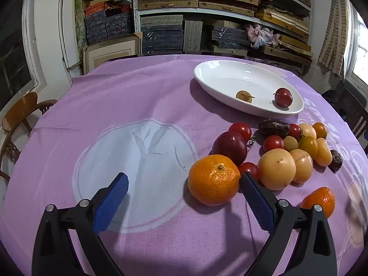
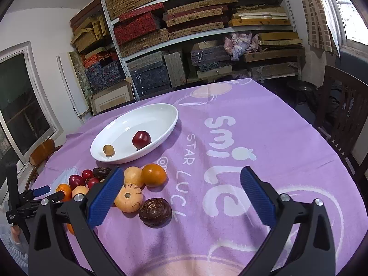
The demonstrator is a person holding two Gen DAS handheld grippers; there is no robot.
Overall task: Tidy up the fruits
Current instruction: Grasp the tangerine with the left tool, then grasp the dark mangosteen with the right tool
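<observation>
A white oval dish (image 1: 207,73) (image 2: 170,115) sits on the purple cloth and holds a dark red plum (image 1: 283,97) (image 2: 141,139) and a small tan fruit (image 1: 243,96) (image 2: 108,150). A pile of loose fruit lies in front of it: cherry tomatoes, plums, yellow fruits, brown ones. My left gripper (image 1: 185,181) is open, low over the cloth; a tangerine (image 1: 214,179) lies between its fingers, close to the right one. My right gripper (image 2: 181,177) is open and empty above the cloth, right of a brown fruit (image 2: 155,212) and a pale yellow fruit (image 2: 128,198).
A second tangerine (image 1: 319,201) lies at the near right of the pile. Wooden chairs (image 1: 20,112) (image 2: 345,115) stand at the table's left and right edges. Shelves of boxes (image 2: 195,23) fill the wall behind the table.
</observation>
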